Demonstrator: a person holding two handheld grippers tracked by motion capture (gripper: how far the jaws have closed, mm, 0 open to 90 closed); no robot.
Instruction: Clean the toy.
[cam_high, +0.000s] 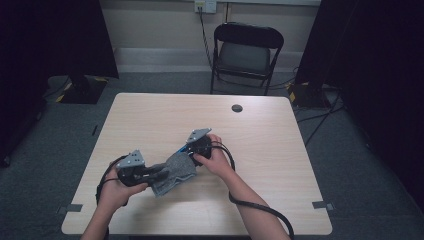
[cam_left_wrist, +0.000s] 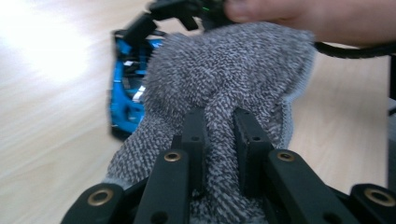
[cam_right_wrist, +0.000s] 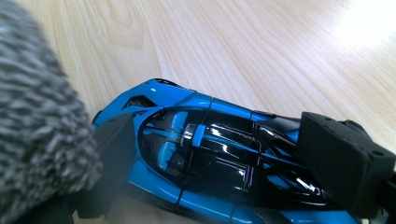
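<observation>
A grey knitted cloth (cam_high: 176, 171) lies draped between my two hands at the middle front of the table. My left gripper (cam_high: 161, 174) is shut on its near end, and the fabric bunches between the black jaws (cam_left_wrist: 219, 128). The cloth (cam_left_wrist: 224, 70) covers part of a blue and black toy car (cam_left_wrist: 123, 93). My right gripper (cam_high: 194, 151) holds that car (cam_right_wrist: 210, 158) across its sides, one jaw on each flank, low over the wood. The cloth (cam_right_wrist: 37, 116) hangs over the left side of the right gripper view.
The light wooden table (cam_high: 260, 145) has a round cable grommet (cam_high: 237, 108) near its far edge. A black folding chair (cam_high: 246, 50) stands behind the table. Dark screens flank the room, and cables run across the floor at the right.
</observation>
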